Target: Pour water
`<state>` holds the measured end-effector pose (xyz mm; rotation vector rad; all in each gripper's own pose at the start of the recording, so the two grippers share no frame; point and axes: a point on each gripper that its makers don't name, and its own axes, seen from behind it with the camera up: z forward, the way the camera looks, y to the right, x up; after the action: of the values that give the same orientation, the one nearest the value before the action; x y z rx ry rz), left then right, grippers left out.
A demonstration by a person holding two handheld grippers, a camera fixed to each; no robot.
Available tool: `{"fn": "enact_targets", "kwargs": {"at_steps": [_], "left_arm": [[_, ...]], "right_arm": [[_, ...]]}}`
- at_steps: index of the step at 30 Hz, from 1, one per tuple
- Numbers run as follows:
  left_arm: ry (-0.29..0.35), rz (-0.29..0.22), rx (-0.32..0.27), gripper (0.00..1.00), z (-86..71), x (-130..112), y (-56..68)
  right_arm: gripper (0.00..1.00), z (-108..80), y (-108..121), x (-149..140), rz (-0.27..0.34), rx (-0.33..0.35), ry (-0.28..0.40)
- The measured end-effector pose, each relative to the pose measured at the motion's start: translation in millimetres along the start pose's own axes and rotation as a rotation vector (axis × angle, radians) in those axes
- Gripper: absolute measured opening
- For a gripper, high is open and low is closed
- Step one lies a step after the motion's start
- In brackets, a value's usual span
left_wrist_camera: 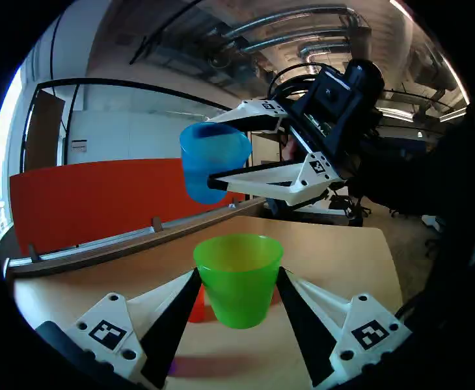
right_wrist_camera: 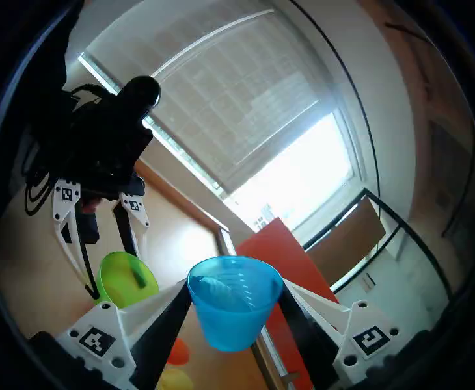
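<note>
Left hand-held gripper (left_wrist_camera: pixel 237 281) clamped on translucent green plastic cup (left_wrist_camera: pixel 239 299), right hand-held gripper (right_wrist_camera: pixel 235 294) clamped on tapered blue cup (right_wrist_camera: pixel 232 320), pale wood counter (left_wrist_camera: pixel 341 253)

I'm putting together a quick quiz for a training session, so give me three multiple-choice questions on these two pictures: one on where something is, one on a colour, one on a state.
1. In the left gripper view, where is the blue cup?
A. Held in the air, higher in the picture than the green cup
B. Stacked inside the green cup
C. Lying on its side on the table

2. What colour is the cup between the fingers of the left gripper?
A. Red
B. Green
C. White

3. What state is the right gripper in?
A. Wide open, holding nothing
B. Shut on the blue cup
C. Shut on a spoon

Answers: 1 A, the other gripper holds it up off the table. 2 B, the green cup sits between the two black fingers. 3 B, both fingers press on the blue cup's sides.
</note>
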<state>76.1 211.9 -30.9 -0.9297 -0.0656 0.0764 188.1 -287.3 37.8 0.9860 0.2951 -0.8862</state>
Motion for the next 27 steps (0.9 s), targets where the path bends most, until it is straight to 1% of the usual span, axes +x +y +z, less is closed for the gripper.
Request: {"fn": "enact_targets", "kwargs": {"at_steps": [17, 27], "left_arm": [[0.01, 0.008, -0.005, 0.83, 0.4, 3.9, 1.6], [0.013, 0.009, -0.007, 0.83, -0.5, 4.6, 1.9]], "right_arm": [[0.91, 0.4, 2.7, 5.8, -0.095, -0.002, -0.006], [0.92, 1.0, -0.6, 8.6, -0.144, 0.006, -0.013]]}}
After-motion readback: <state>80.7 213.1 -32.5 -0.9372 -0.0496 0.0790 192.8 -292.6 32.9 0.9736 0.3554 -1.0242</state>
